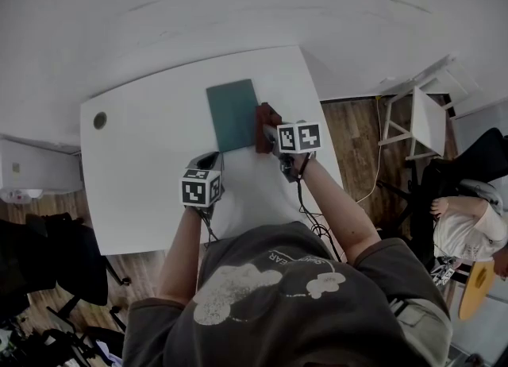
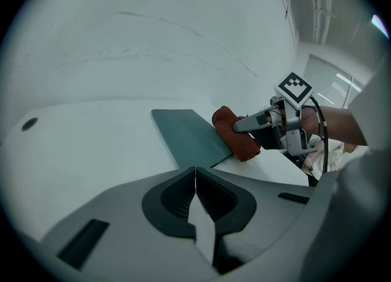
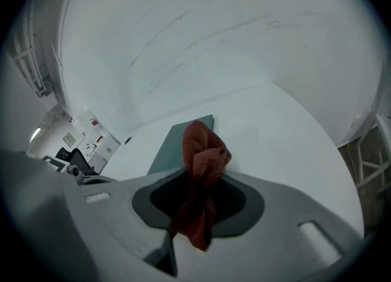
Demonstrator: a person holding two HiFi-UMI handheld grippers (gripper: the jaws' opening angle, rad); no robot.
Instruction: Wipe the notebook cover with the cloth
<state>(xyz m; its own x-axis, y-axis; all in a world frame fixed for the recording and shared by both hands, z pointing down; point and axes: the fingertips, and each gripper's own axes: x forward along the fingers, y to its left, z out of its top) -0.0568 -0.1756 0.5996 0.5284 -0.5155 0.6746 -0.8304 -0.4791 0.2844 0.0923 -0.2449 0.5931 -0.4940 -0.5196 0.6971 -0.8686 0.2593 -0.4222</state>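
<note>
A dark teal notebook [image 1: 233, 113] lies flat on the white table [image 1: 143, 167], towards its far side. My right gripper [image 1: 267, 130] is shut on a rust-red cloth [image 1: 263, 125], which hangs at the notebook's right edge. From the left gripper view the cloth [image 2: 235, 133] touches the notebook [image 2: 190, 135] at its right side. The right gripper view shows the cloth [image 3: 200, 177] bunched between the jaws, with the notebook [image 3: 183, 143] just beyond. My left gripper [image 1: 208, 160] is shut on nothing, near the notebook's near-left corner.
A round cable hole [image 1: 100, 120] sits at the table's far-left corner. A white stool or rack [image 1: 421, 123] stands on the wooden floor to the right. Another person [image 1: 468, 226] sits at the far right. Dark chairs [image 1: 55, 266] are at the left.
</note>
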